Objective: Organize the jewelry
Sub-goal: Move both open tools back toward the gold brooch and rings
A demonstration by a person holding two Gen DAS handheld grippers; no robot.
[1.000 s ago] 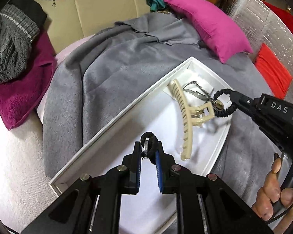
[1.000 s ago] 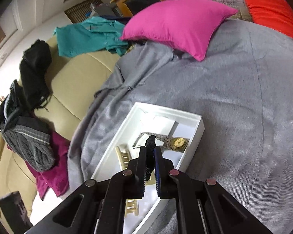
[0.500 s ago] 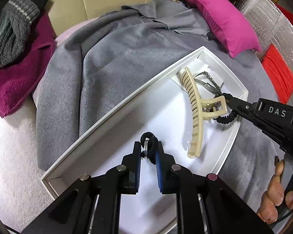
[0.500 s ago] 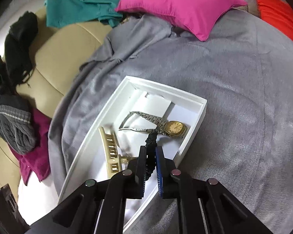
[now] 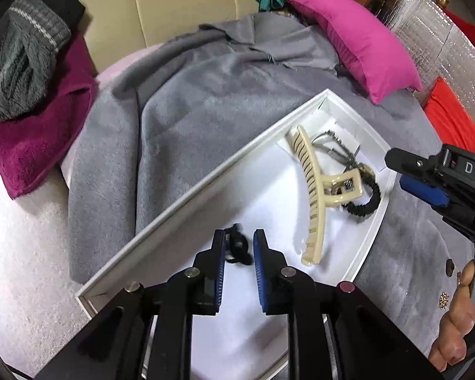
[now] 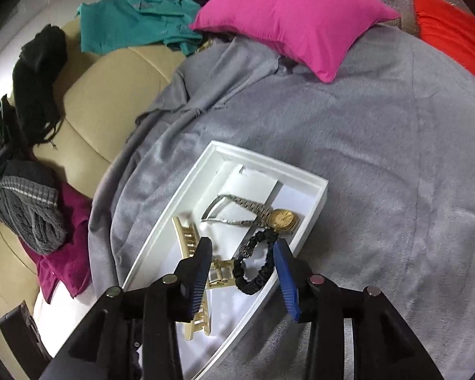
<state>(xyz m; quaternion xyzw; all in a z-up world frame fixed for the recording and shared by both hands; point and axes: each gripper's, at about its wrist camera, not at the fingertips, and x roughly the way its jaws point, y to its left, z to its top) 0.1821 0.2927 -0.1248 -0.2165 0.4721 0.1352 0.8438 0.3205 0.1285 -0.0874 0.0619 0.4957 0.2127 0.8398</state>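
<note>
In the white tray (image 6: 316, 196) we count one hair claw (image 5: 313, 190), one watch (image 6: 281, 218), two black hair ties (image 6: 256, 272) (image 5: 237, 248).

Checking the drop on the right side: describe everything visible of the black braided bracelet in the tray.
The black braided bracelet is a corded loop with a small dark metallic bead on one side. It lies loose and roughly oval on the floor of the white tray, near the tray's right wall. Its top touches the gold watch; its left side rests against the cream hair clip. The right claw is opening around it, pads off it.
</note>
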